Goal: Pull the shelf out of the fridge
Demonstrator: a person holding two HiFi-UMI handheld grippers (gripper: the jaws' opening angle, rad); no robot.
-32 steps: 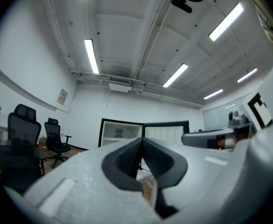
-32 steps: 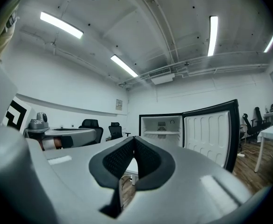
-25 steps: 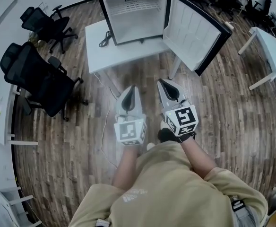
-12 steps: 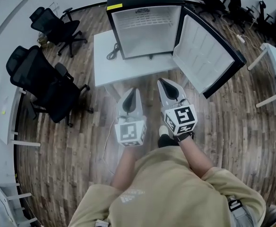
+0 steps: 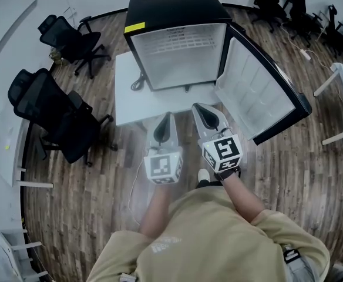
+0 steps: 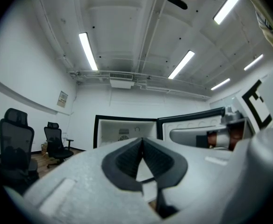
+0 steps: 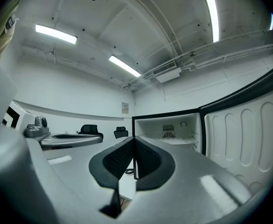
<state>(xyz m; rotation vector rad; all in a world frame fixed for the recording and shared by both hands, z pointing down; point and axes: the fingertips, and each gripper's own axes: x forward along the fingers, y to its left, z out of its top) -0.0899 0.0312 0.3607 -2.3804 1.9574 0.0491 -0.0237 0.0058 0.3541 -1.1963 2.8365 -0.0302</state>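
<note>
It was an office-like workroom — black high-backed swivel chairs [image 5: 54, 113] stood on a brown wood-plank floor [image 5: 71, 210] among white rectangular desks [image 5: 124, 106], and long fluorescent strip lights [image 6: 88, 50] ran across a plain white ceiling [image 6: 127, 27] with exposed pipes [image 7: 161, 28] above bare white walls [image 6: 29, 92].

Counting 1 fridge [image 5: 171, 10], w/ 1 wire shelf [image 5: 177, 44] inside, 1 open door [image 5: 259, 93] at fridge's right, 1 white table [image 5: 127, 93] under fridge, 1 cable [image 5: 139, 82] at fridge's left. Tallying 2 grippers in front of fridge: left gripper [image 5: 166, 116], right gripper [image 5: 198, 107]. Spotting 2 office chairs [image 5: 51, 113] left of fridge, approx 3 more far right.
</note>
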